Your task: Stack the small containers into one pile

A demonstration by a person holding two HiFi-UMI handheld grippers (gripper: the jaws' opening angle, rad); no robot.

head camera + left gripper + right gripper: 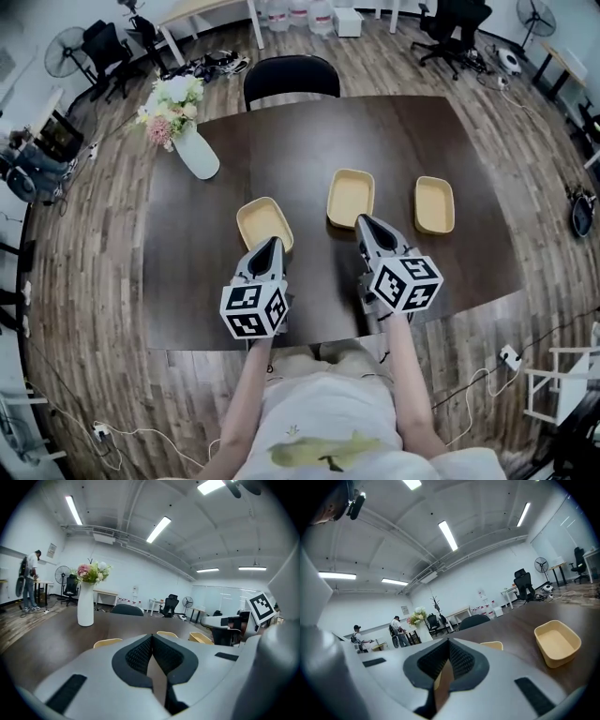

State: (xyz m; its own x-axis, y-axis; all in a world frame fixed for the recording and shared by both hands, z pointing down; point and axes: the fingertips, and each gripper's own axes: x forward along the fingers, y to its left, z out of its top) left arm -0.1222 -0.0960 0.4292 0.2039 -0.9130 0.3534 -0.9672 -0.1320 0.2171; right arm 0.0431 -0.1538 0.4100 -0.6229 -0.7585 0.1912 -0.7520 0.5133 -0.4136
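Observation:
Three shallow yellow containers lie apart on the dark table (225, 300): a left one (264, 223), a middle one (351, 197) and a right one (435, 204). My left gripper (275, 242) hovers at the near rim of the left container, its jaws shut with nothing between them. My right gripper (361, 220) is at the near edge of the middle container, also shut and empty. In the left gripper view the containers (108, 642) (167, 634) (201, 638) peek over the shut jaws. In the right gripper view the right container (557, 642) lies to the right, and the middle one (492, 645) is mostly hidden.
A white vase of flowers (192, 141) stands at the table's far left. A black chair (291, 80) is tucked in at the far side. The near table edge runs just under my hands. Desks, office chairs, fans and people are in the room beyond.

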